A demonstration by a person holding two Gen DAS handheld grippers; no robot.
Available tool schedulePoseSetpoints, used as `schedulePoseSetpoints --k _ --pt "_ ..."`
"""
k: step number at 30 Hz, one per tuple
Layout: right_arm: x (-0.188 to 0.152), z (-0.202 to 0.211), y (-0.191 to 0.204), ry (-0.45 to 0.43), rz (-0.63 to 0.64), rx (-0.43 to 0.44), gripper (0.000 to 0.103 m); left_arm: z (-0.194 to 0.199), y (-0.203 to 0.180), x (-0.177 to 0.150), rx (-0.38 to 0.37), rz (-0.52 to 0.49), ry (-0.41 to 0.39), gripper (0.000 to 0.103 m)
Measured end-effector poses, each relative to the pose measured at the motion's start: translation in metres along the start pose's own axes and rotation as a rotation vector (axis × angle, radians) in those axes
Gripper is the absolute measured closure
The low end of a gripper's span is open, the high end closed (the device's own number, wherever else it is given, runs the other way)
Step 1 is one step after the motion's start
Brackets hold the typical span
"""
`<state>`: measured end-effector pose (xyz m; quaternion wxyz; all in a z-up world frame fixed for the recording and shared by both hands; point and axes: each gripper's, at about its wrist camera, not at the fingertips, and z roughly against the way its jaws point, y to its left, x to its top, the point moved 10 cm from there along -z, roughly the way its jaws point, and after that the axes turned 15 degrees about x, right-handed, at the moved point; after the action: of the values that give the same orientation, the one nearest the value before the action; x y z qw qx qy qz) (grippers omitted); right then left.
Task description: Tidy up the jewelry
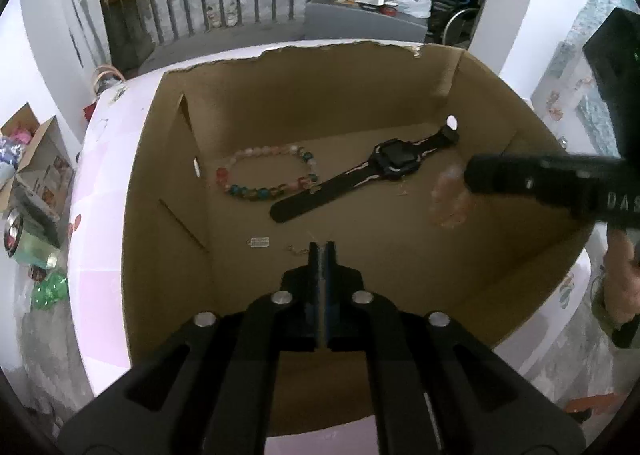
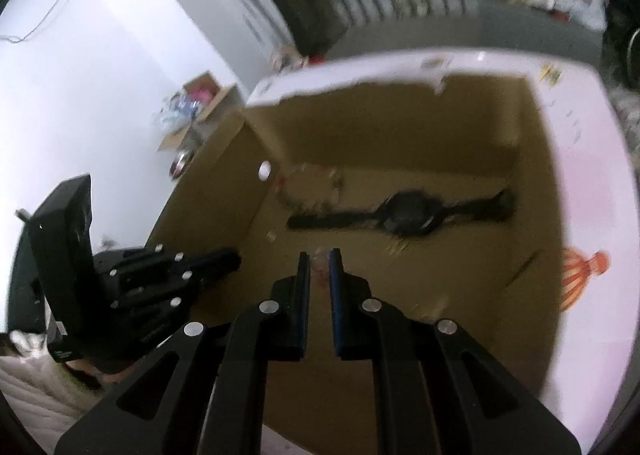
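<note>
**Container.** An open cardboard box, brown inside and white with pink print outside, fills both views. Its far rim is torn and ragged.

**Contents on the box floor.**
- A bracelet of multicoloured beads lies flat at the far left, near the left wall.
- A black wristwatch lies just right of it, strap stretched out. Its near strap end is close beside the bracelet and its far end reaches the far right corner. From the left wrist view I cannot tell whether the two touch.
- A small pale tag lies nearer, apart from both.
- A thin short chain lies at the tip of the left gripper.

**Left gripper**. It is inside the box mouth and angled down at the floor. Its fingers are drawn together with only a hairline slit between them. The chain runs leftward from the fingertips, and whether it is pinched there cannot be told.

**Right gripper**. It enters over the right wall of the box, blurred. Its fingers are closed on a pale pink translucent piece, which hangs from the tip above the right side of the box floor, to the right of the watch. The right wrist view shows the same pale item clamped between the pads. Its exact form is too blurred to identify.

**Person.** Part of a hand shows at the right edge, behind the right gripper.
</note>
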<state>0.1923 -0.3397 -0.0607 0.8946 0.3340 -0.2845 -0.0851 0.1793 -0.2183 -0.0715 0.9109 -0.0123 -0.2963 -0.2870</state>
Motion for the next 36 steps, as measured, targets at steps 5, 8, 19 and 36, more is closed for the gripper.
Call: schedulePoseSetpoints --k 5,8,19,36 --pt "-0.005 -0.007 0.004 0.016 -0.084 0.065 0.091 0.002 0.007 0.0 0.012 0.019 0.021 0.078" --pt "-0.002 0.0 0.006 -0.017 -0.093 0.059 0.086 0.008 0.007 0.002 0.028 0.009 -0.001 0.07" --pt "0.014 0.076 0.003 -0.216 0.002 -0.208 0.06 0.053 0.016 0.037 0.105 0.059 -0.15 0.032" --pt "-0.021 0.121 -0.065 -0.278 -0.15 -0.43 0.048 0.04 0.087 0.005 0.157 0.306 0.007 0.018"
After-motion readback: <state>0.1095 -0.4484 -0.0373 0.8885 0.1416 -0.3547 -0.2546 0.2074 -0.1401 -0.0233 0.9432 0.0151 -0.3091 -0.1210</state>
